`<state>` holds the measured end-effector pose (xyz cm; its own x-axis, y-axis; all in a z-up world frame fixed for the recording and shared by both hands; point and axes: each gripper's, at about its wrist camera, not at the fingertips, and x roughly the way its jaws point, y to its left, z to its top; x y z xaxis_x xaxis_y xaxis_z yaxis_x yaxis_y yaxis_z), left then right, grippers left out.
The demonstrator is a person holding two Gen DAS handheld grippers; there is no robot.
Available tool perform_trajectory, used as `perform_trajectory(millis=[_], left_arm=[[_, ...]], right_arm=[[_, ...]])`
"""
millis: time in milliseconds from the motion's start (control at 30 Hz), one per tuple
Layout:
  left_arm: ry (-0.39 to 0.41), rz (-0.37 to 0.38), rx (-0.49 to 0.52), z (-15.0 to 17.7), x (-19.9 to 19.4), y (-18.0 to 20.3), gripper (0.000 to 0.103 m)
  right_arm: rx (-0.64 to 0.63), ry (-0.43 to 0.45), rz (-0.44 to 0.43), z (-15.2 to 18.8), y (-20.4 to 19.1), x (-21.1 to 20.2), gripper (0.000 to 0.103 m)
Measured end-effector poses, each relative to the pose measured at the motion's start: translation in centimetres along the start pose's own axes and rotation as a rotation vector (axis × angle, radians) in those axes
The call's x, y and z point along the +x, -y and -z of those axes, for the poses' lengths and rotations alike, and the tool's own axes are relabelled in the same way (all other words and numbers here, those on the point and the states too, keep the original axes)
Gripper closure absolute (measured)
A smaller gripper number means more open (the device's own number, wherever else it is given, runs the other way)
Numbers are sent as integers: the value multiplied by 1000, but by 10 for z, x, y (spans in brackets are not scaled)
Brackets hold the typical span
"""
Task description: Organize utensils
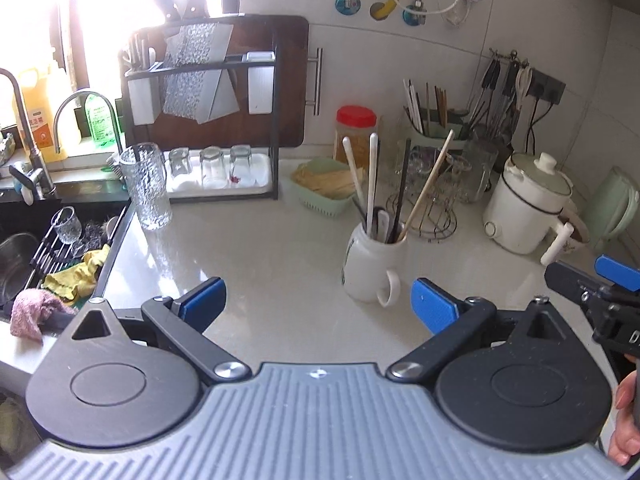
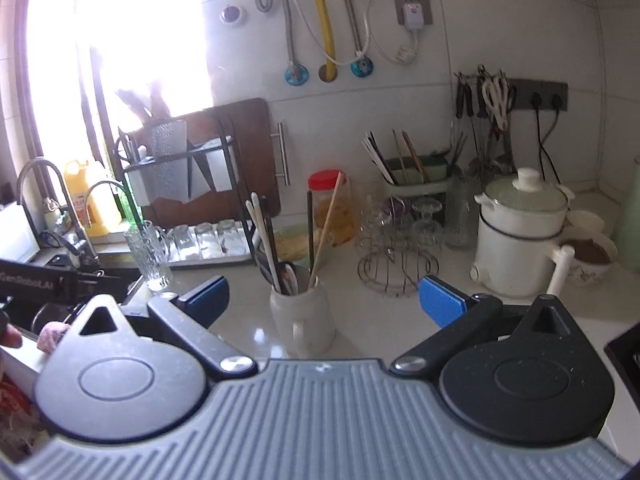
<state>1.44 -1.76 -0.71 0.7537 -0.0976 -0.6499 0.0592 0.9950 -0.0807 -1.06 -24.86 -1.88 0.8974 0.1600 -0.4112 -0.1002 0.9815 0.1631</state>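
A white mug (image 1: 370, 266) (image 2: 302, 318) stands on the pale counter, holding several chopsticks (image 1: 374, 184) (image 2: 264, 236) and a spoon, all leaning outward. My left gripper (image 1: 318, 300) hovers open in front of the mug, which sits just right of its centre. My right gripper (image 2: 324, 298) is open too, with the mug between and beyond its blue fingertips (image 2: 442, 300). Nothing is held in either. At the back, a green utensil holder (image 1: 434, 130) (image 2: 414, 184) contains more chopsticks. The right gripper's tip also shows at the right edge of the left wrist view.
A sink (image 1: 36, 236) with dishes and cloths lies at left. A tall ribbed glass (image 1: 146, 186), a dish rack (image 1: 208, 120) with upturned glasses, a green basket (image 1: 324, 188), a red-lidded jar (image 1: 356, 132), a wire glass stand (image 2: 394, 256) and a white pot (image 1: 528, 204) ring the counter.
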Motion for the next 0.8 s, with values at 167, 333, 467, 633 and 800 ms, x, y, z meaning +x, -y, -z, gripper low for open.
perform_trajectory(millis=[167, 333, 467, 633, 800], left_arm=[[-24, -5, -24, 15, 0, -1, 2], [2, -28, -50, 26, -5, 0, 2], [-7, -42, -63, 27, -6, 1, 2], [-8, -56, -59, 29, -6, 3, 2], [-6, -56, -66, 30, -5, 3, 2]], right_arm=[[-7, -25, -24, 14, 1, -1, 0], [-8, -65, -47, 27, 2, 0, 0], [-2, -78, -57, 29, 2, 1, 0], [-17, -79, -62, 25, 1, 3, 0], [-31, -90, -67, 23, 0, 7, 0]])
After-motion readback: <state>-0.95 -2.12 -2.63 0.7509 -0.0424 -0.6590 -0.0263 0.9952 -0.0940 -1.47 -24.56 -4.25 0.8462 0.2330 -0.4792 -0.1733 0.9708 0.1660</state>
